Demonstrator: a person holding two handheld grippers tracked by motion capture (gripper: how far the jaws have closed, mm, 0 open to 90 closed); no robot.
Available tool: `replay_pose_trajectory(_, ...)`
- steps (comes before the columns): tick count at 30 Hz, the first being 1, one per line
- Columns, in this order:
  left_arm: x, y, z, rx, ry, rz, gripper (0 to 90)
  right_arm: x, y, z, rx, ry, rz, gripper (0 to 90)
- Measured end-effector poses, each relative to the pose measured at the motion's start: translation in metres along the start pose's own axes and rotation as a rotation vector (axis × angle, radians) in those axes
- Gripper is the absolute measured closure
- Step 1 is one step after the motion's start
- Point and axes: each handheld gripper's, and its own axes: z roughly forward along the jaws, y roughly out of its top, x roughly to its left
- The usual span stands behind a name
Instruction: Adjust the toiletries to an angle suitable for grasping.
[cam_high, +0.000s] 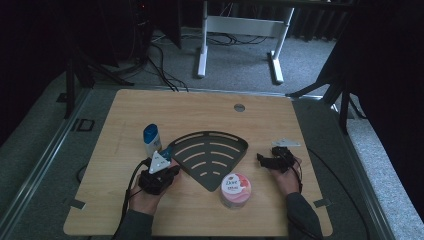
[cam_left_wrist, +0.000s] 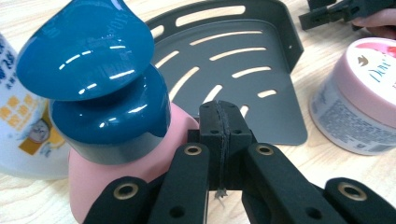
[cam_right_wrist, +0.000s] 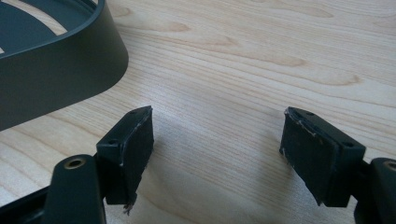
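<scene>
The pink plastic bottle with a glossy teal flip cap stands on the pale wooden table, just left of the dark grey, slotted, fan-shaped metal corner shelf and beside a white bottle with a blue cap. The left gripper sits right next to the pink bottle with its jaws pressed flat together and nothing between them (the bottle lies to their left, not in them). To take the bottle well, the jaws would first need to spread wider than the pink body, then come around it below the cap, where the sides look straighter; a grip on the rounded, slick cap would likely slip. The white bottle is close, so the approach should come from the shelf side. The right gripper rests low over bare wood right of the shelf, jaws wide apart and empty. A round pink-lidded cream jar sits near the shelf's point.
</scene>
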Motion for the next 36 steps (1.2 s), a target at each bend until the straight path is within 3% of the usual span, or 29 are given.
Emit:
replay_pose_trajectory(18,0.016,0.001,-0.001,0.009,0.027,-0.008,89.4,0.0,0.0,0.0,0.0,0.0,-0.002,25.1)
replay_pose_trajectory(25,0.022,-0.002,0.003,0.031,0.066,-0.018,88.9,0.0,0.0,0.0,0.0,0.0,-0.001,25.1)
replay_pose_trajectory(30,0.02,-0.01,0.007,0.051,0.051,-0.013,85.1,0.0,0.0,0.0,0.0,0.002,-0.003,25.1)
replay_pose_trajectory(36,0.008,-0.018,0.017,0.09,-0.007,0.031,74.4,0.0,0.0,0.0,0.0,0.003,-0.003,25.1)
